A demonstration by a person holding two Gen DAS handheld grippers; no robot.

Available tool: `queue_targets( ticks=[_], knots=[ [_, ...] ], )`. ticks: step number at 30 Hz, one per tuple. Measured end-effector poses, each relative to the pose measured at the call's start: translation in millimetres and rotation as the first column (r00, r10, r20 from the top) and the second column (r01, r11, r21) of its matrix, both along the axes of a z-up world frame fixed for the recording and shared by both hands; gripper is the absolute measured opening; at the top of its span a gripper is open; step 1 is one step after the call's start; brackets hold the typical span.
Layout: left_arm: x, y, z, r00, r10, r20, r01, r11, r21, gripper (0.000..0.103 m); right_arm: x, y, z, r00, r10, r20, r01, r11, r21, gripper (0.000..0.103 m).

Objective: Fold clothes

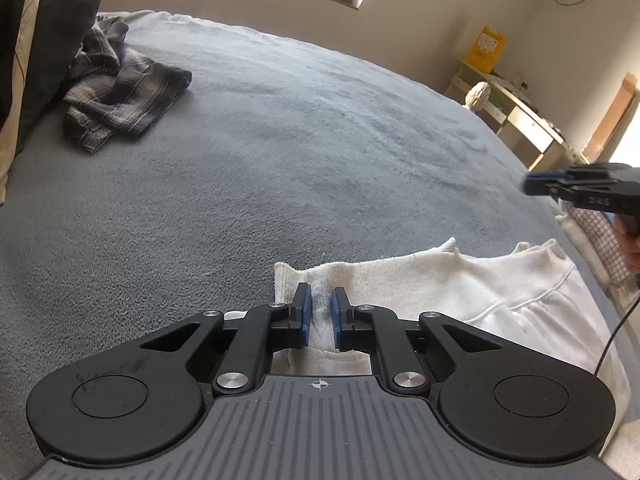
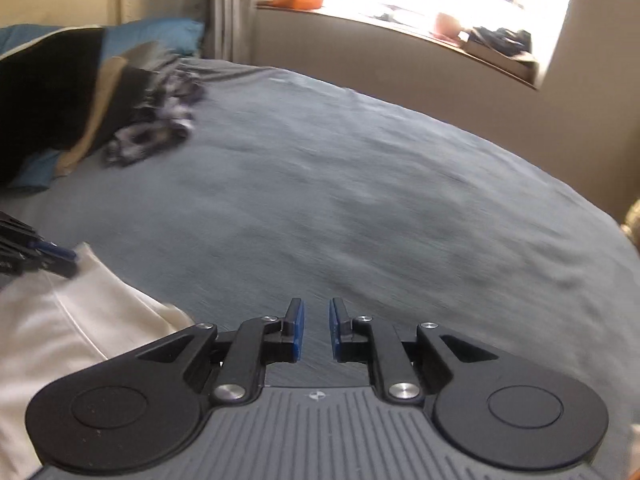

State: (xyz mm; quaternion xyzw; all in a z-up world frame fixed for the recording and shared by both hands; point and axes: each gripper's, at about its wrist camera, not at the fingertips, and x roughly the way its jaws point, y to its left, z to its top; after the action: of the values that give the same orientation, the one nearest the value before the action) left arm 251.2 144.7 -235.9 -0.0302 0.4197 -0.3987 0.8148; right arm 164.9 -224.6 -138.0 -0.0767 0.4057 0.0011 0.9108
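Right now your big grey bed [image 1: 280, 152] spreads out ahead of both tongs, a soft flat place for folding. Far ahead and to the left of your left tongs [image 1: 319, 312] lies a checked shirt [image 1: 116, 92] in a heap by the dark pillows [image 1: 56, 48]. It looks like it is waiting its turn.

The white garment [image 1: 460, 280] lies right under your left tongs and reaches off to their right, near the bed's edge. It is partly folded, I think, with a soft doubled edge at the front.

Your left tongs are nearly closed, with white cloth between the blue pads [image 1: 306, 312]. They seem to pinch a thin fold, likely to keep that corner from sliding. I cannot be sure how hard they squeeze.

Your right tongs [image 2: 317, 330] are up over the bare bed, with the white garment to their left. Their gap is small, and nothing is in it. They touch nothing. The view is blurry, so they look to be on the move, maybe heading for another edge.
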Motion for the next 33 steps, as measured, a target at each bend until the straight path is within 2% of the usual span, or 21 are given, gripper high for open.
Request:
queue_targets(
  ticks=[4, 6, 8, 10, 12, 15, 17, 19, 22, 27, 33],
  knots=[
    [-0.5, -0.4, -0.5, 1.000, 0.009, -0.001, -0.009, 1.000, 0.001, 0.010, -20.3, -10.7, -1.2, 0.995, 0.033, -0.095, -0.040, 0.997, -0.073, 0.029],
    [-0.8, -0.6, -0.4, 1.000, 0.012, -0.003, -0.012, 1.000, 0.002, 0.010, -28.9, -17.1, -7.4, 0.991, -0.004, -0.133, -0.011, 0.994, -0.113, 0.031],
    [-0.3, 0.4, -0.2, 1.000, 0.013, -0.011, -0.013, 1.000, -0.003, 0.010, -36.3, -37.9, -11.6, 0.983, -0.103, -0.149, 0.092, 0.993, -0.080, 0.032],
    [2.3, 1.8, -0.2, 1.000, 0.011, -0.029, -0.011, 1.000, -0.012, 0.010, -43.7, -66.4, -12.9, 0.964, -0.224, -0.142, 0.228, 0.973, 0.016, 0.034],
    [5.7, 4.0, -0.1, 0.998, 0.013, -0.054, -0.015, 1.000, -0.027, 0.011, -52.6, -98.6, -13.6, 0.926, -0.350, -0.138, 0.369, 0.918, 0.144, 0.040],
    [8.2, 7.0, 0.5, 0.997, 0.014, -0.079, -0.018, 0.999, -0.049, 0.014, -69.0, -145.1, -19.3, 0.845, -0.504, -0.178, 0.534, 0.773, 0.343, 0.043],
    [8.5, 8.8, 1.0, 0.996, 0.011, -0.091, -0.017, 0.998, -0.066, 0.023, -80.1, -165.2, -25.3, 0.805, -0.554, -0.212, 0.586, 0.684, 0.434, 0.043],
    [8.0, 10.0, 1.6, 0.995, 0.003, -0.095, -0.011, 0.996, -0.083, 0.027, -85.5, -174.6, -35.0, 0.779, -0.574, -0.251, 0.617, 0.632, 0.469, 0.043],
    [4.9, 9.5, 2.1, 0.996, -0.018, -0.085, 0.010, 0.995, -0.096, 0.036, -88.4, -176.9, -44.3, 0.772, -0.572, -0.277, 0.629, 0.628, 0.458, 0.043],
    [-0.4, -0.2, 4.1, 0.999, -0.037, -0.030, 0.035, 0.998, -0.054, 0.036, -95.0, -176.2, -51.5, 0.775, -0.576, -0.261, 0.625, 0.637, 0.451, 0.043],
    [0.7, -1.3, 3.2, 1.000, -0.008, -0.011, 0.008, 0.999, -0.036, 0.036, -102.6, -191.6, -57.5, 0.738, -0.620, -0.265, 0.659, 0.578, 0.482, 0.043]
  ],
)
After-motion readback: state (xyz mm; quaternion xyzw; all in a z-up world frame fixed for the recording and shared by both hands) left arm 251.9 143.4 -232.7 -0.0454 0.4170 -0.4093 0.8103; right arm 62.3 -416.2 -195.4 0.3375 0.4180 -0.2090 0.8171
